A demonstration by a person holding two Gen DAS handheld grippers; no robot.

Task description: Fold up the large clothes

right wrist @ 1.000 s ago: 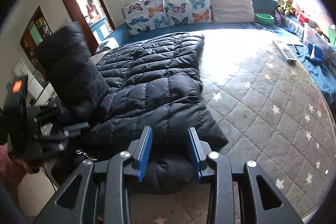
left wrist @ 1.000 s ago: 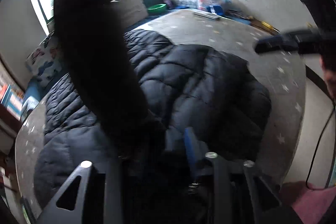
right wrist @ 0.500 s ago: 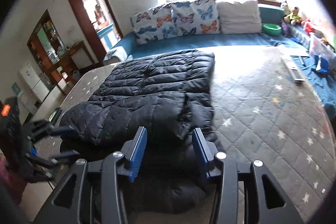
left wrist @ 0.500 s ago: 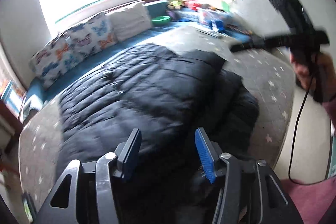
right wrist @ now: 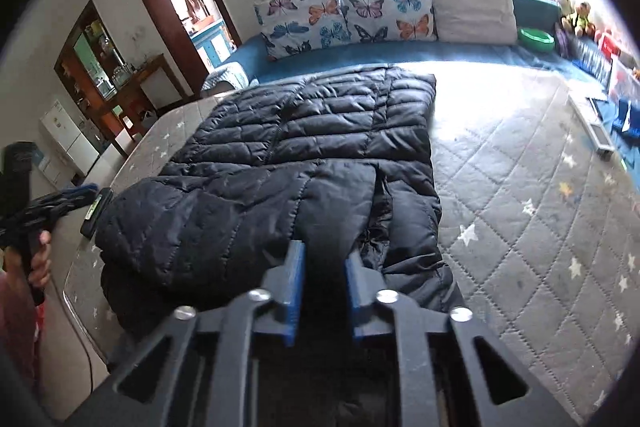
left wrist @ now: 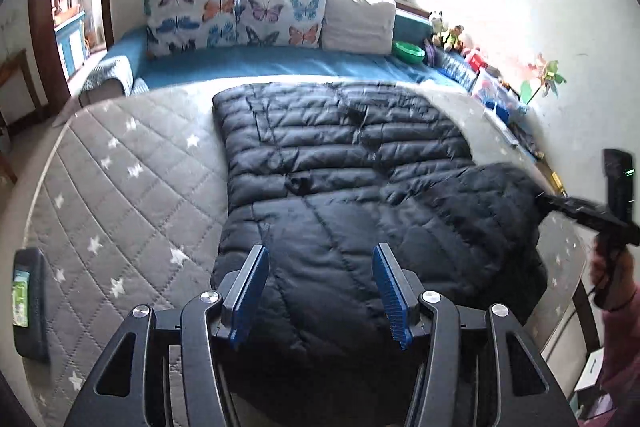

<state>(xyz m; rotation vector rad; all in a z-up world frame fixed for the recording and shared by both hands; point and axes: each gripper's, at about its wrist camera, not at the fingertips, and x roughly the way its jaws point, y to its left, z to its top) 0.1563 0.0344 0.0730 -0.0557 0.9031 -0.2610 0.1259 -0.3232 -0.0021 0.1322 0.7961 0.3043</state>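
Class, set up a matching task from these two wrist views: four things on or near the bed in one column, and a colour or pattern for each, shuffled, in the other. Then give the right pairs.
Things
1. puffer jacket
2. bowl by the far cushions
3. two left cushions
4. mattress cover

Colours or patterns
A. grey quilting with white stars
B. green
C. black
D. white with coloured butterflies

Pairs: 1-C, 2-B, 3-D, 4-A
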